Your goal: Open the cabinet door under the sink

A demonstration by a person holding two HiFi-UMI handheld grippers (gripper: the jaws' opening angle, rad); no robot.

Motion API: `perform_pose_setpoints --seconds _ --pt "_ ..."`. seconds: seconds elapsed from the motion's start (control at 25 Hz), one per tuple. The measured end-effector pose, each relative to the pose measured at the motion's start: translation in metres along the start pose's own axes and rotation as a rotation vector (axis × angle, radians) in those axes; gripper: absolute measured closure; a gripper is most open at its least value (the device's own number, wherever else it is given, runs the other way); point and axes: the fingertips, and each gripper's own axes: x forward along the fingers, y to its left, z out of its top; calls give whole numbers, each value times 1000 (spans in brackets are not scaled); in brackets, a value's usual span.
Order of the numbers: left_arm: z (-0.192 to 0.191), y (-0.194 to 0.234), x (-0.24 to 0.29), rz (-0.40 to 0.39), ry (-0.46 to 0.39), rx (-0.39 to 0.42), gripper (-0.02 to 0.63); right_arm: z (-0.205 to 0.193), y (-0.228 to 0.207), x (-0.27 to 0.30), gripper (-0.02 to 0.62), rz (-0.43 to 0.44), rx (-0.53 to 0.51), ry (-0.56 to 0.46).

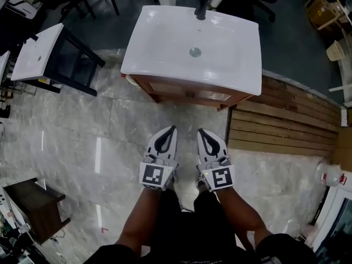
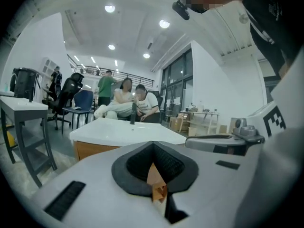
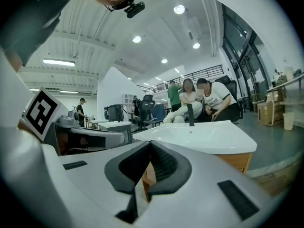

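Observation:
A white sink (image 1: 192, 43) with a dark faucet (image 1: 201, 7) tops a wooden cabinet (image 1: 187, 91), whose front shows only as a thin brown strip under the basin's near edge. I cannot make out its door handle. My left gripper (image 1: 172, 128) and right gripper (image 1: 201, 131) hang side by side over the floor, a short way in front of the cabinet and pointing at it. Both are shut and empty. In the left gripper view the shut left gripper (image 2: 152, 142) faces the sink (image 2: 128, 129). The right gripper (image 3: 150, 142) faces the sink (image 3: 199, 134) and the cabinet's wood (image 3: 237, 161).
A second white basin on a dark frame (image 1: 36, 51) stands at the left. A dark wooden stool (image 1: 33, 202) sits at the lower left. Wooden planks (image 1: 286, 120) lie to the cabinet's right. People (image 2: 126, 101) sit behind the sink. Grey marble floor (image 1: 82, 142) lies underfoot.

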Motion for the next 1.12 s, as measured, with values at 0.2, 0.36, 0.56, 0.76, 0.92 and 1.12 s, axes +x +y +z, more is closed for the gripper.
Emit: perform_pose_setpoints --seconds 0.2,0.36,0.56,0.76,0.92,1.12 --pt "-26 25 23 5 -10 -47 595 -45 -6 26 574 -37 -9 38" --pt "-57 41 41 8 -1 -74 595 -84 -15 45 574 -82 -6 67" --pt "-111 63 58 24 34 -118 595 -135 -31 70 574 -118 -18 97" --pt "-156 81 72 23 45 -132 595 -180 -44 93 574 -160 -33 99" --pt "-187 91 86 9 57 -125 595 -210 -59 111 574 -195 -53 96" --pt "-214 97 97 -8 49 -132 595 -246 -70 125 572 -227 -79 104"
